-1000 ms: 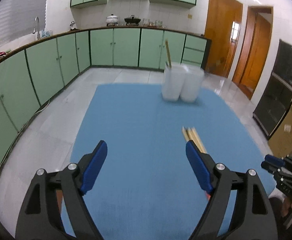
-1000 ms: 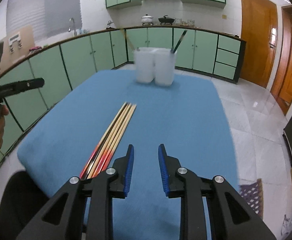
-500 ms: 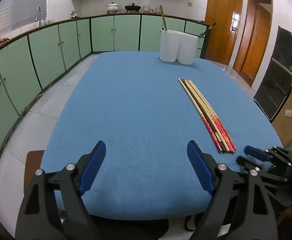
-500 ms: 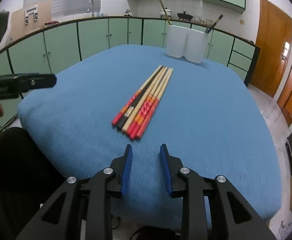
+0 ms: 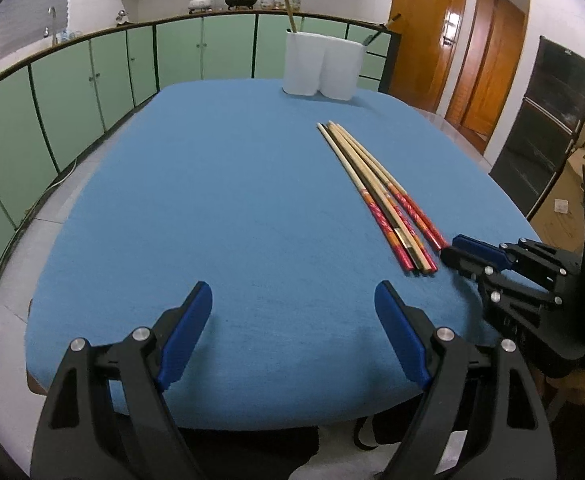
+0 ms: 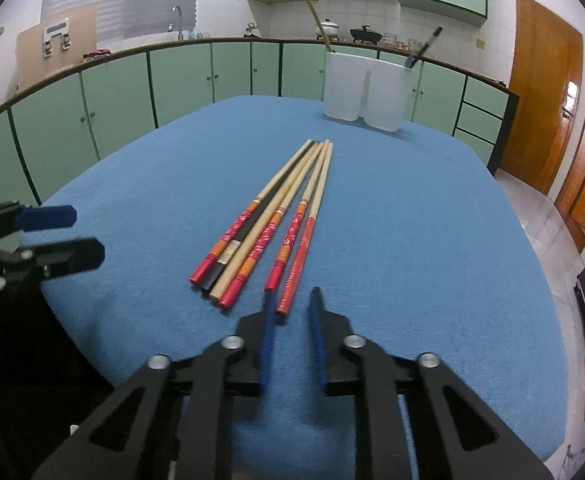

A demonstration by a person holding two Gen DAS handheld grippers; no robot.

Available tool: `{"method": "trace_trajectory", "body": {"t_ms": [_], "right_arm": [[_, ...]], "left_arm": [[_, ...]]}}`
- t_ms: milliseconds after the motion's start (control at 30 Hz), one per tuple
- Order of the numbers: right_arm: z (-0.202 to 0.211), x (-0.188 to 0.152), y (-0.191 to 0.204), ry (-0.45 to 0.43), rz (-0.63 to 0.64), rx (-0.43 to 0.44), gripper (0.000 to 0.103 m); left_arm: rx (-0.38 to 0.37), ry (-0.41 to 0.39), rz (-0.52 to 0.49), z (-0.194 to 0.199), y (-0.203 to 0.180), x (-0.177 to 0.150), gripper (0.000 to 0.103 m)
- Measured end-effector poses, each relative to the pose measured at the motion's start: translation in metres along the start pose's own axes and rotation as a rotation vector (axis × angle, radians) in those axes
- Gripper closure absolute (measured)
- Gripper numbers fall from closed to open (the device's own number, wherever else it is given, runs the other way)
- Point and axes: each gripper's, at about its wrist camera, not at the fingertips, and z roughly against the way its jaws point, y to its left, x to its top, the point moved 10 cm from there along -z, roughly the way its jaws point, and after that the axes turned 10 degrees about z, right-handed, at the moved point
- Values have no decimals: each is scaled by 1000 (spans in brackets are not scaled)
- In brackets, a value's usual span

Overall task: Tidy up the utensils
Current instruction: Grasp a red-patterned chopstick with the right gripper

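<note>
Several long chopsticks (image 6: 276, 216) with red or black ends lie side by side on the blue table (image 6: 412, 240); they also show in the left wrist view (image 5: 376, 196). A white double holder (image 6: 362, 92) stands at the far edge with one chopstick in each cup, also seen in the left wrist view (image 5: 322, 66). My right gripper (image 6: 292, 300) is open with a narrow gap, its tips just at the near end of the rightmost red chopstick (image 6: 298, 256). My left gripper (image 5: 292, 300) is wide open and empty over the near table edge.
Green kitchen cabinets (image 5: 92, 72) curve around the left and back. Wooden doors (image 5: 452, 40) and a black appliance (image 5: 548, 128) are at the right. The right gripper shows in the left wrist view (image 5: 456, 252), the left gripper in the right wrist view (image 6: 68, 236).
Both grippers have pulled back toward the near table edge, then the right one has come forward and down to the chopstick ends. Its jaws stay narrowly open.
</note>
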Motion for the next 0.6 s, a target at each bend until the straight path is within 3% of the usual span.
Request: {"method": "trace_trajectory", "body": {"t_ms": [367, 600], "right_arm": [[5, -11, -35, 4, -73, -32, 97], [7, -15, -44, 1, -98, -30, 97]], "left_arm": [[-16, 32, -36, -20, -33, -10, 22], [47, 27, -86, -35, -48, -9, 21]]}}
